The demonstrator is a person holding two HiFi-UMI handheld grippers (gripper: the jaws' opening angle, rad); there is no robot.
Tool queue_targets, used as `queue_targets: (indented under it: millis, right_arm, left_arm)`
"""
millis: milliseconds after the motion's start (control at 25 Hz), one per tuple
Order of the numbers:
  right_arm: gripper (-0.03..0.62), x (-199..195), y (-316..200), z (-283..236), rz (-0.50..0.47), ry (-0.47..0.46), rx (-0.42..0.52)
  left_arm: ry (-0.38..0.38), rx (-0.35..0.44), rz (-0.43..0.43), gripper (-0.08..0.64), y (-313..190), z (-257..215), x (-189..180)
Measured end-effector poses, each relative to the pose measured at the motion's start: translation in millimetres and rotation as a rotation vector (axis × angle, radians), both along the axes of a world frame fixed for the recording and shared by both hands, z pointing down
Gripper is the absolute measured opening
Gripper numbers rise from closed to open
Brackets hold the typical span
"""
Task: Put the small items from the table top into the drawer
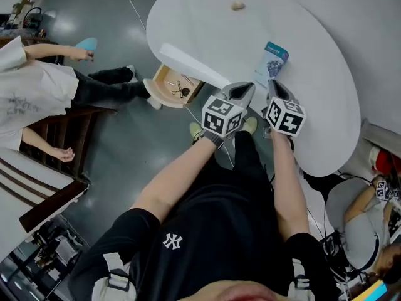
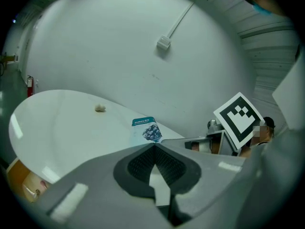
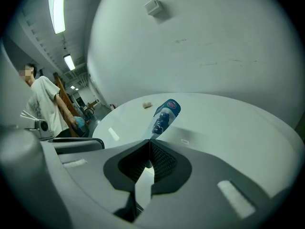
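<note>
A blue snack packet point(image 1: 272, 60) lies on the white round table point(image 1: 207, 17), just beyond both grippers. Farther back on the table sits a small beige lump point(image 1: 237, 5). The wooden drawer point(image 1: 164, 83) stands open under the table's left edge, with small metal items inside. My left gripper point(image 1: 243, 88) and right gripper point(image 1: 274, 85) hover side by side at the near table edge, both shut and holding nothing. From the left gripper view, the packet point(image 2: 147, 129) and lump point(image 2: 100, 108) lie ahead of the shut tips point(image 2: 154, 146). In the right gripper view, the packet point(image 3: 164, 114) lies just past the tips point(image 3: 149, 141).
A person in a white shirt point(image 1: 25, 86) sits on the floor to the left, near a wooden bench point(image 1: 50, 168). Another person point(image 1: 369, 205) is at the lower right. A cable point(image 1: 135, 8) runs across the grey floor. A wall socket point(image 2: 163, 43) hangs behind the table.
</note>
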State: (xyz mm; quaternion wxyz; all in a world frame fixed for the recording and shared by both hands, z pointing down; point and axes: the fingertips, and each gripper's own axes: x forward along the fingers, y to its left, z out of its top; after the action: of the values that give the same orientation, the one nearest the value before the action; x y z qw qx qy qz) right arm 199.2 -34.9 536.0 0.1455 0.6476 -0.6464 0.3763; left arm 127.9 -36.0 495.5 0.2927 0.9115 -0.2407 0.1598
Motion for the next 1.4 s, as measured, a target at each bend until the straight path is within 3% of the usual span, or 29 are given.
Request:
queue_targets:
  millis: [360, 880, 1160, 1400]
  right_arm:
    - [0.029, -91, -45, 9, -0.198, -0.022, 0.010]
    - [0.029, -250, -67, 28, -0.457, -0.051, 0.009]
    - [0.030, -320, -65, 45, -0.573, -0.026, -0.016]
    - [0.031, -357, -59, 64, -0.675, 0.023, -0.035]
  left_arm:
    - [-0.010, -0.008, -0.154, 0.000, -33, 12, -76]
    - [-0.047, -0.038, -0.377, 0.000, -48, 36, -221]
    - [-0.056, -0.057, -0.451, 0.000, -49, 46, -286]
    - [-0.057, -0.074, -0.489, 0.000, -48, 56, -316]
